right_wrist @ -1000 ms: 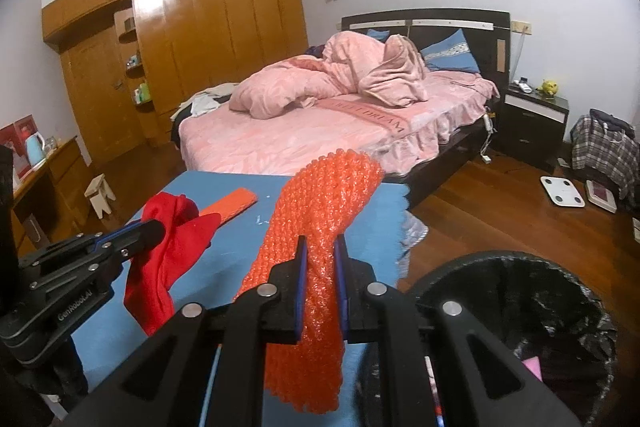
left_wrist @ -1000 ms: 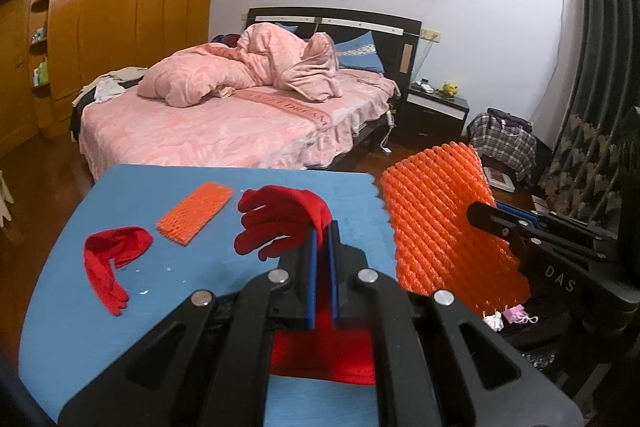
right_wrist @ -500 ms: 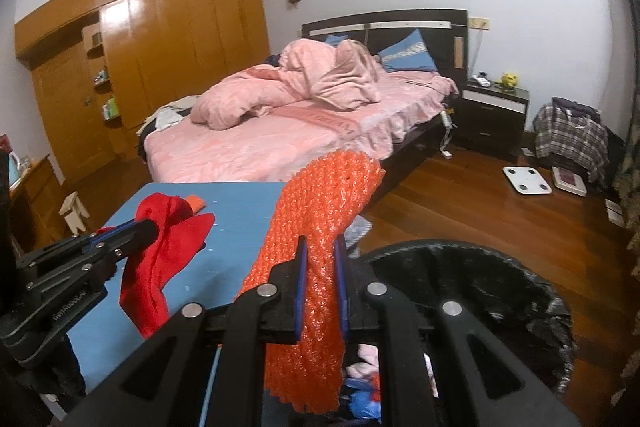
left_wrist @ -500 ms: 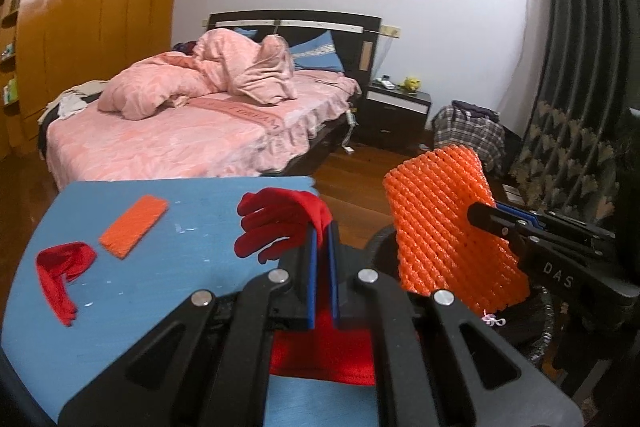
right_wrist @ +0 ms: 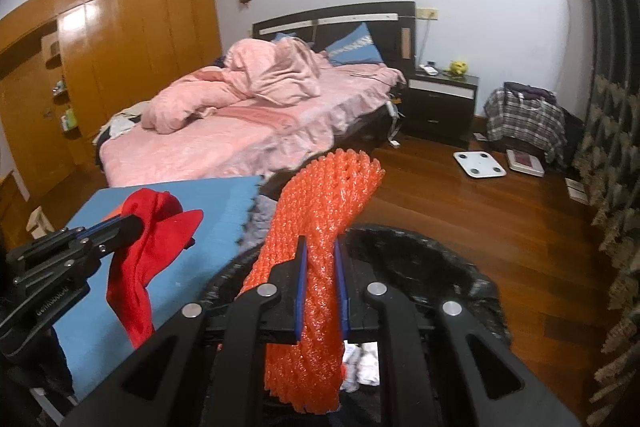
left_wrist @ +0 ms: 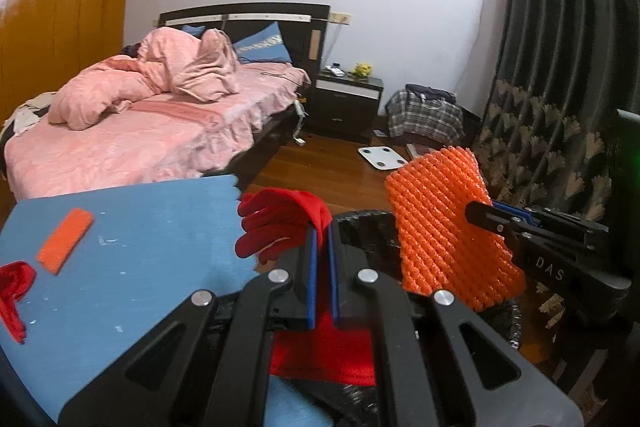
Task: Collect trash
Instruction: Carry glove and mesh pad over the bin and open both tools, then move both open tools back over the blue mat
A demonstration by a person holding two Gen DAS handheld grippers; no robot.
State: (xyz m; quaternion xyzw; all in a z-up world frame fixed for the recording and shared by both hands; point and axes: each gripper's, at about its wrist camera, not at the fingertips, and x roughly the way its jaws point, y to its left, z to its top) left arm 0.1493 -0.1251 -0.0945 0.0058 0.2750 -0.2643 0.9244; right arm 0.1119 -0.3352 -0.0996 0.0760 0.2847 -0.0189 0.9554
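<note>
My left gripper [left_wrist: 322, 247] is shut on a red glove [left_wrist: 280, 223] and holds it at the near rim of a black-bagged trash bin [left_wrist: 364, 227]. The glove also shows in the right wrist view [right_wrist: 156, 235]. My right gripper [right_wrist: 320, 255] is shut on an orange foam net [right_wrist: 320, 227] that hangs over the open bin [right_wrist: 440, 267]. The net shows in the left wrist view [left_wrist: 444, 223] too. A second red glove [left_wrist: 14, 287] and a small orange foam piece [left_wrist: 66, 241] lie on the blue table [left_wrist: 160, 227].
A bed with pink bedding [left_wrist: 140, 131] stands behind the table. A nightstand [left_wrist: 346, 103], a plaid bag [left_wrist: 426, 117] and a white scale [left_wrist: 382, 158] are on the wood floor. Dark curtains [left_wrist: 560, 67] hang at the right. The bin holds other trash [right_wrist: 364, 363].
Both grippers have swung right, from over the blue table to the trash bin, each carrying its item. The table and the items left on it have slid left in view.
</note>
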